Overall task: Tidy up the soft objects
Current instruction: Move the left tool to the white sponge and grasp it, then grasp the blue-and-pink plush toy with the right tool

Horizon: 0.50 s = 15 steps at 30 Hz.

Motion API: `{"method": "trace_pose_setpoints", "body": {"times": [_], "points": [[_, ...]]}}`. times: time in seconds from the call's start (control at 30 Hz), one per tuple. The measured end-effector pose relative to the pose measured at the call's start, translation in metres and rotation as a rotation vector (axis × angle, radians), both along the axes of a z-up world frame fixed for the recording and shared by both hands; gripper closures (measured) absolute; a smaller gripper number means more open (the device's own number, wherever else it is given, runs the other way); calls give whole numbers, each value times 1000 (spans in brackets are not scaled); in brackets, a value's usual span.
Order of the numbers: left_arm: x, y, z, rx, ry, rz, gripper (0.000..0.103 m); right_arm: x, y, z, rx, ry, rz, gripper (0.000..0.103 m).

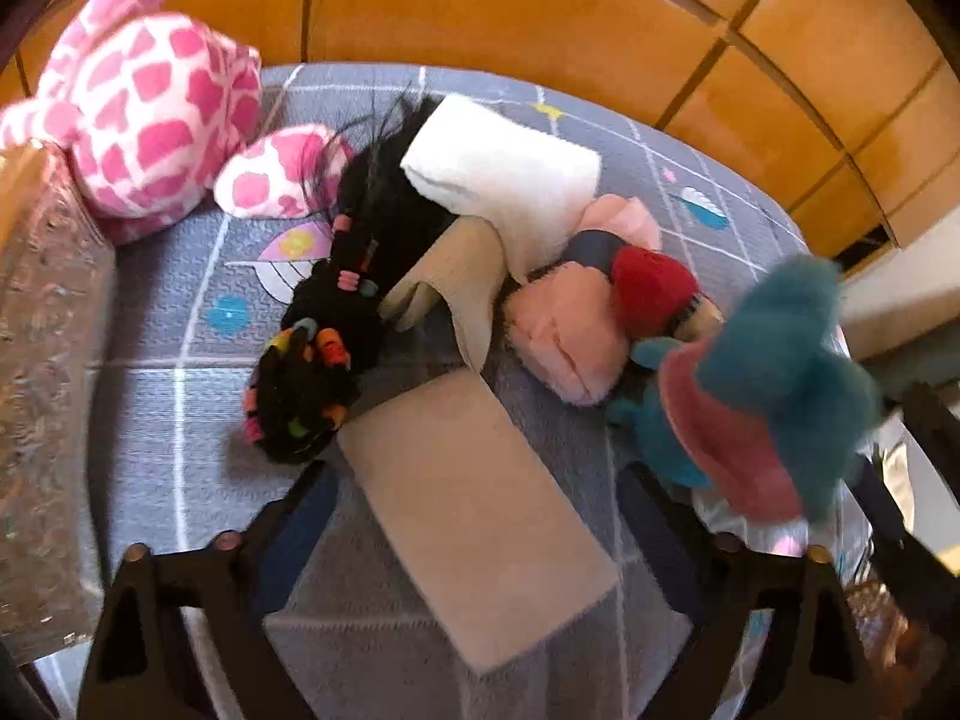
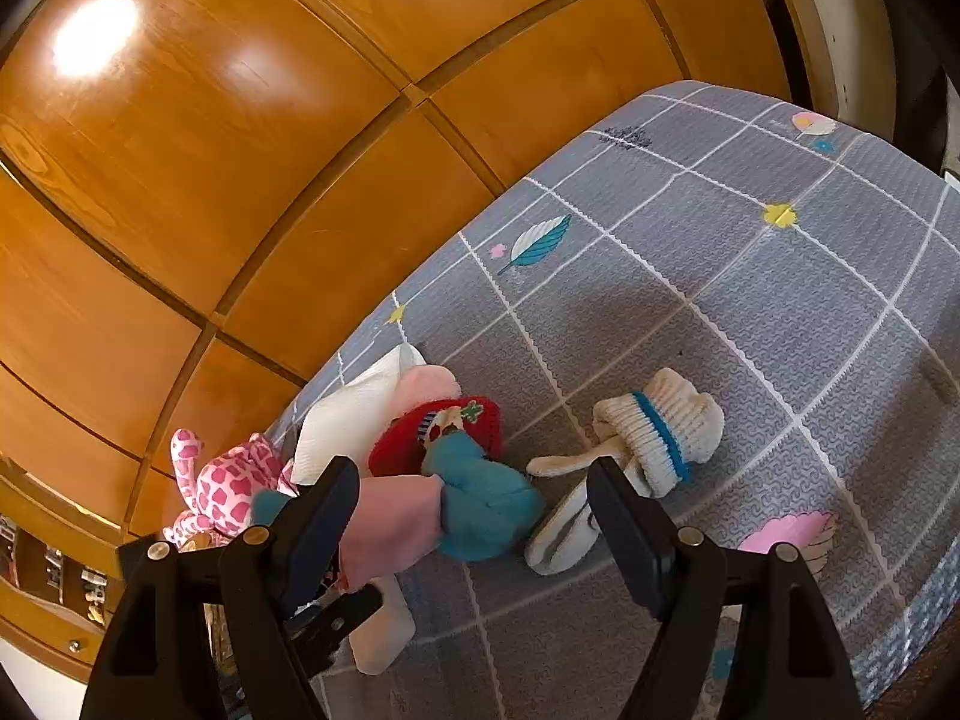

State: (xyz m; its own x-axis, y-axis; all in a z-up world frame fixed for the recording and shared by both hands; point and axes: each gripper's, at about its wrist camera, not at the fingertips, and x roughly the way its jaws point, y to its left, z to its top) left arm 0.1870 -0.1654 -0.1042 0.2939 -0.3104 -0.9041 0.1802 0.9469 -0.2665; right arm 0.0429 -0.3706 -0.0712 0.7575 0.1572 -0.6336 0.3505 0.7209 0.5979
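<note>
A: Left to right on the grey checked quilt: the pink-and-white spotted plush animal, the black fuzzy doll with coloured beads, a folded white towel, a flat beige foam block.

B: And the teal-and-pink plush toy?

A: Lifted at the right. The left gripper is spread wide over the block, gripping nothing. The right gripper also stands apart around that toy.

B: Risk?

A: Its hold looks loose; the toy may drop onto the cream ribbed sock with a blue stripe.

Black two-finger grippers, brass-coloured screws.
Wore dark blue pads inside left gripper and right gripper fingers.
</note>
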Motion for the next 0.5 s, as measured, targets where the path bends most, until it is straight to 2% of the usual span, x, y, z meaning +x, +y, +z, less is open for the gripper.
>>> {"method": "trace_pose_setpoints", "body": {"times": [0.03, 0.1, 0.23, 0.27, 0.5], "points": [[2, -1, -6, 6, 31, 9, 28, 0, -1, 0, 4, -1, 0, 23], [-3, 5, -4, 8, -3, 27, 36, -1, -3, 0, 9, -3, -6, 23], [-18, 28, 4, -98, -9, 13, 39, -9, -12, 1, 26, -37, -64, 23], [-24, 33, 6, -100, -19, 2, 39, -9, -14, 1, 35, -40, -73, 23], [-78, 57, 2, 18, -64, -179, 39, -5, -12, -3, 57, -25, -47, 23]]}}
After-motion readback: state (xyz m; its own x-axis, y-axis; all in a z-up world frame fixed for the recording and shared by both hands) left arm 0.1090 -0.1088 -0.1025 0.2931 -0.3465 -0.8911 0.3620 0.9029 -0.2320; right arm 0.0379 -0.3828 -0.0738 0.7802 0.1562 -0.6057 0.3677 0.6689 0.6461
